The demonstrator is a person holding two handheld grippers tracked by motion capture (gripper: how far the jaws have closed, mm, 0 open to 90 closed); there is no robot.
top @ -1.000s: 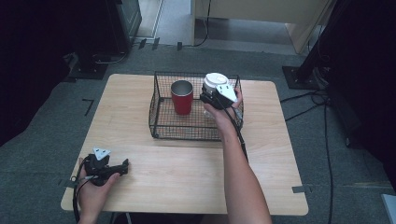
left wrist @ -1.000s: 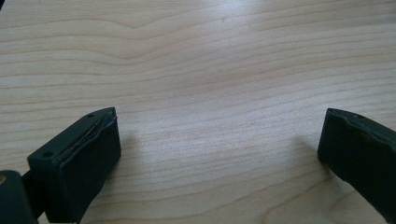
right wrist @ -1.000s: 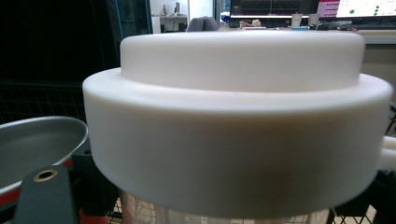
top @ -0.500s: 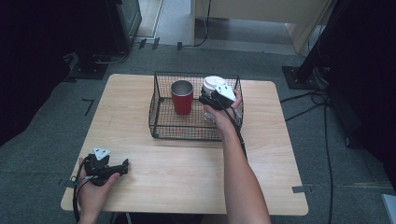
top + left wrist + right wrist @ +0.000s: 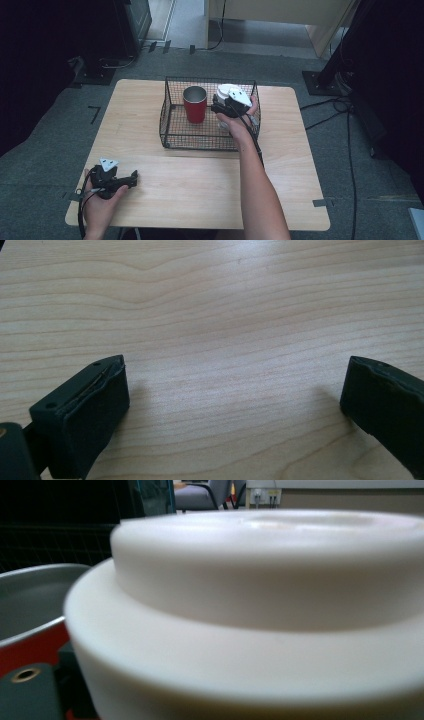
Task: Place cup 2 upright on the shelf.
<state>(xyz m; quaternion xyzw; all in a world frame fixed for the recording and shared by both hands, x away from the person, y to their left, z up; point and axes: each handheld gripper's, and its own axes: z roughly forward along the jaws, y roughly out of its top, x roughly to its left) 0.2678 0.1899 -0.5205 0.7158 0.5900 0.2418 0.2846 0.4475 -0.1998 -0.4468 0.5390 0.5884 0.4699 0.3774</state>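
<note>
By my reading the placing was nearly done: the white lidded container (image 5: 227, 92) stood inside the wire basket (image 5: 172, 125), just beside the red tumbler (image 5: 195, 104), and what remained was to let go and draw clear. My right gripper (image 5: 222, 106) reached into the basket from the near side, right up against the container, whose white lid (image 5: 270, 580) loomed in the right gripper view. Its jaws had just been opening, but I could not tell whether the pads had left the container. My left gripper (image 5: 132, 178) lay idle on the wooden table (image 5: 200, 195), jaws spread wide over bare wood.
</note>
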